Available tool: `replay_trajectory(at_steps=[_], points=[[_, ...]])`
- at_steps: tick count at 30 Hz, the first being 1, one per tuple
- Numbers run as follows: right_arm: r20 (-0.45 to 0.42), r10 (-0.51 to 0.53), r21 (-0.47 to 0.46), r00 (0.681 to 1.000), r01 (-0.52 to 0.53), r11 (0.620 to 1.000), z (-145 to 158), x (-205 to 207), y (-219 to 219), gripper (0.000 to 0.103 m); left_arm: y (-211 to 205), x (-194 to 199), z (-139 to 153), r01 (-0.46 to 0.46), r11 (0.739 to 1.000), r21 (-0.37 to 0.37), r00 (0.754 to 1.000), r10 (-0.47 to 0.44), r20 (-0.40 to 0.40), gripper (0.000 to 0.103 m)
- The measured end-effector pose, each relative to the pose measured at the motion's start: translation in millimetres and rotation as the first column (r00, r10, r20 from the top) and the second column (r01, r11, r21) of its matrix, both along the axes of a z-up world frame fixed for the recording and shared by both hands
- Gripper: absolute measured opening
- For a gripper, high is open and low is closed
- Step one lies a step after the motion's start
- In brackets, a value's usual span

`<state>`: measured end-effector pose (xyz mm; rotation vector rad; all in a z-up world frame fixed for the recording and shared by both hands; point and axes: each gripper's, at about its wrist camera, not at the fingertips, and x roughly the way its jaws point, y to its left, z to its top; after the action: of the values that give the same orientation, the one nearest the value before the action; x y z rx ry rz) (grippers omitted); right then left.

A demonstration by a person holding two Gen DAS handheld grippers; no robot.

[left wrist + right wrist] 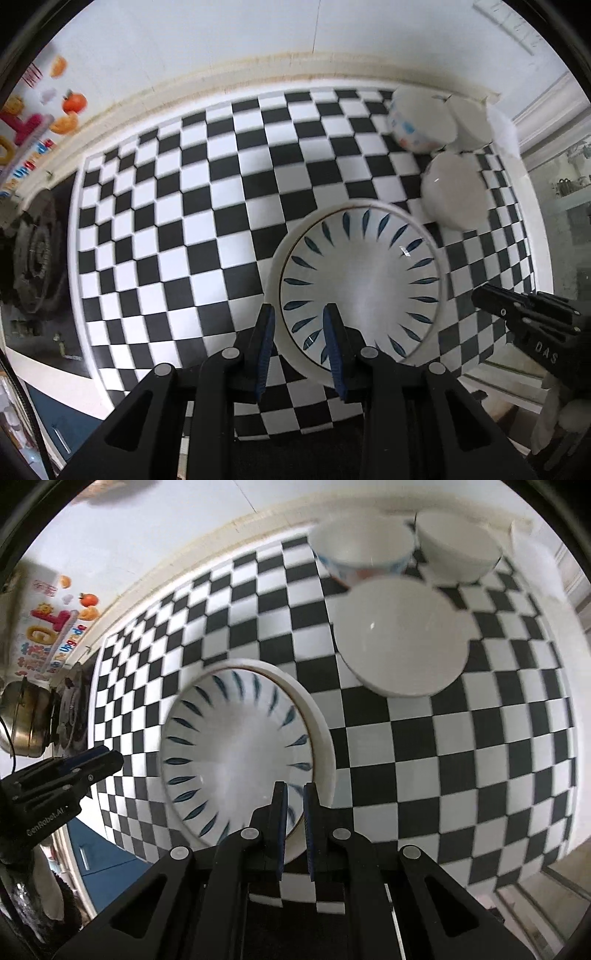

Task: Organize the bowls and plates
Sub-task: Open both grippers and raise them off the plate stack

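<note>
Right wrist view shows the right gripper (293,812) nearly closed, its 2 fingers pinching the near rim of the leaf-patterned bowl (236,753), which sits in a white plate (319,720) on the checkered mat (461,757). Left gripper (299,347) is half open, straddling the same bowl's rim without gripping. Beyond lie 3 more bowls; glazed ceramic looks stiff, slippery and fragile, so hold the rim.

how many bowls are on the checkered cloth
4: a blue-leaf bowl nearest, held at its rim by the right gripper; a plain white bowl behind it; a patterned bowl and another white bowl at the back.
</note>
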<state>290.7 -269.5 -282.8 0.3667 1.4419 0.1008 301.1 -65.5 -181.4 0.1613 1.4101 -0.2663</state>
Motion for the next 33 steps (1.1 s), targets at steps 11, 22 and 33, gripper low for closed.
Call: replay_trajectory(at_steps=[11, 22, 33], points=[[0.134, -0.015, -0.068, 0.991, 0.024, 0.997, 109.5, -45.6, 5.1, 0.027, 6.4, -29.1, 73.3, -0.024, 0.998, -0.052, 0.996, 0.028, 0.082, 0.028], [0.194, 0.06, -0.119, 0.979, -0.037, 0.992, 173.3, -74.8, 19.4, 0.027, 2.9, -58.3, 113.5, 0.007, 0.999, -0.053, 0.992, 0.0, 0.128, 0.028], [0.184, 0.085, -0.096, 0.979, -0.068, 0.993, 176.5, -78.7, 20.7, 0.081, 2.4, -64.5, 116.2, 0.0, 0.999, -0.051, 0.989, 0.008, 0.15, 0.076]])
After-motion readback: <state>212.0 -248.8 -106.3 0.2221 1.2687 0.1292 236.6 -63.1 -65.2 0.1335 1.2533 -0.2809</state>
